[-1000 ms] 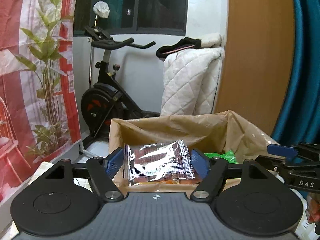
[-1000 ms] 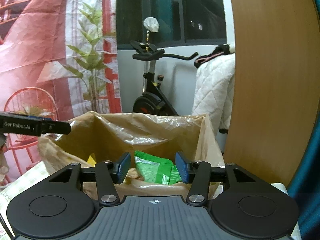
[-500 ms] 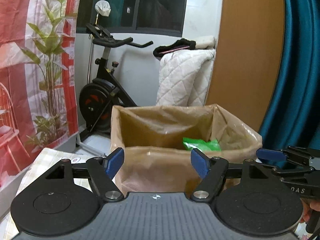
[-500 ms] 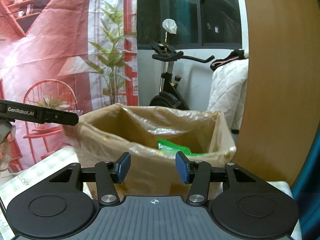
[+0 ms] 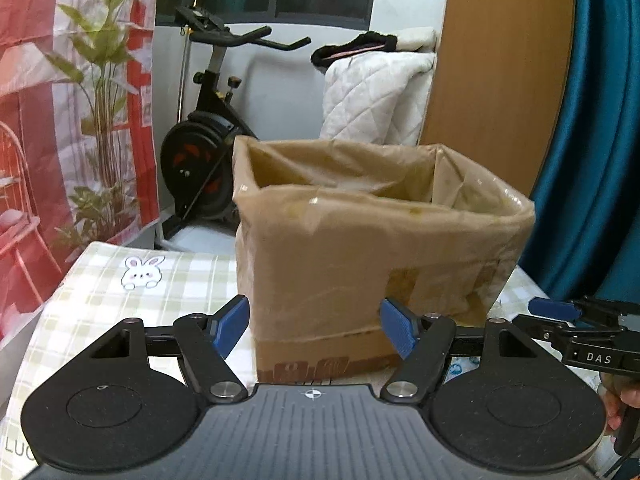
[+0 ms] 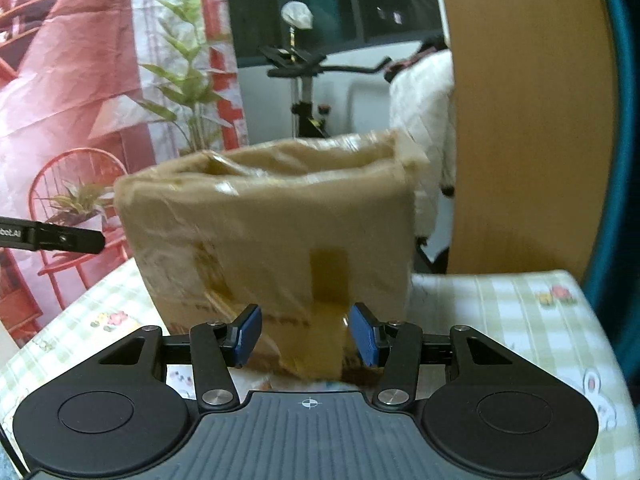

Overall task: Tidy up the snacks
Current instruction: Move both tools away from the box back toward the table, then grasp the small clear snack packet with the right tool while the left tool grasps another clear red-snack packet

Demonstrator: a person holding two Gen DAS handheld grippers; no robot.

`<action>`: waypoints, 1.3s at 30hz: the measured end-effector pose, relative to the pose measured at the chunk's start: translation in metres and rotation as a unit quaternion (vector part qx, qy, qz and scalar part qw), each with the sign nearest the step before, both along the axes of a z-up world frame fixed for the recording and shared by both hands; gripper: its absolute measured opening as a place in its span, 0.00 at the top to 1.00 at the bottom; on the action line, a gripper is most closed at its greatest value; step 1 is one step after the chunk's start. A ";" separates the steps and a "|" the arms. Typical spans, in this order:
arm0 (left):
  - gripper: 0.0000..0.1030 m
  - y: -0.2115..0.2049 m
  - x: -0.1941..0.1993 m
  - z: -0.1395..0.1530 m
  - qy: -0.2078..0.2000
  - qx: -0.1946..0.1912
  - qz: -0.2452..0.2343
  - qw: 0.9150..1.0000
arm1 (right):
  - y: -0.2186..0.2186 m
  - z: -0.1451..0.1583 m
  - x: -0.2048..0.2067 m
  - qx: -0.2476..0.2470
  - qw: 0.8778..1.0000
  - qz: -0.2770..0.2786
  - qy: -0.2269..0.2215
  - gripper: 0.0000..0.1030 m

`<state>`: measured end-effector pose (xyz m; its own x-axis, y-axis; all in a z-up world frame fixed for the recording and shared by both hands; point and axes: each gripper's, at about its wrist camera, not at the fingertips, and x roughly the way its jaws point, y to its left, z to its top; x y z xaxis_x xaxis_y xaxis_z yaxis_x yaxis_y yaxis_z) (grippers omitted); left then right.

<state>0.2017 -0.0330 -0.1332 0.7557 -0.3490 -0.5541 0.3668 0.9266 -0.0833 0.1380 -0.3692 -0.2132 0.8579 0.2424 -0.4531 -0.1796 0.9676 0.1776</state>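
Note:
A cardboard box [image 5: 360, 256] lined with a brown plastic bag stands on the table, seen from the side; what lies inside it is hidden. My left gripper [image 5: 314, 329] is open just in front of the box's lower wall, with nothing between its blue pads. My right gripper [image 6: 306, 335] is also open and holds nothing, low before the box [image 6: 272, 232] near a taped seam. The right gripper [image 5: 560, 310] shows at the right edge of the left wrist view. No snack packet is visible.
The table wears a green-checked cloth [image 5: 168, 280] with bunny prints [image 5: 142, 274]. Behind the box are an exercise bike [image 5: 208, 152], a white quilted blanket [image 5: 376, 92], a wooden panel [image 5: 496, 80] and a teal curtain [image 5: 600, 140]. A red patterned hanging [image 6: 80, 80] is at left.
A clear snack packet sat between the left pads over the box a second ago; it is gone from view. Both grippers have drawn back and sunk, so the box's inside no longer shows.

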 end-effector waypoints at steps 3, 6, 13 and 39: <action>0.28 0.005 0.000 -0.007 0.014 -0.001 0.004 1.000 | -0.003 -0.016 -0.003 0.007 1.000 -0.009 0.016 0.55; 0.28 0.011 -0.002 -0.011 0.022 -0.001 0.003 1.000 | -0.002 -0.028 -0.007 0.011 1.000 -0.007 0.026 0.55; 0.29 0.024 -0.005 -0.026 0.043 0.006 0.009 0.999 | 0.021 -0.038 -0.010 0.009 0.999 0.013 0.035 0.55; 0.46 0.038 -0.019 -0.089 0.119 -0.003 0.006 0.993 | 0.060 -0.062 0.027 -0.011 0.993 0.078 0.093 0.70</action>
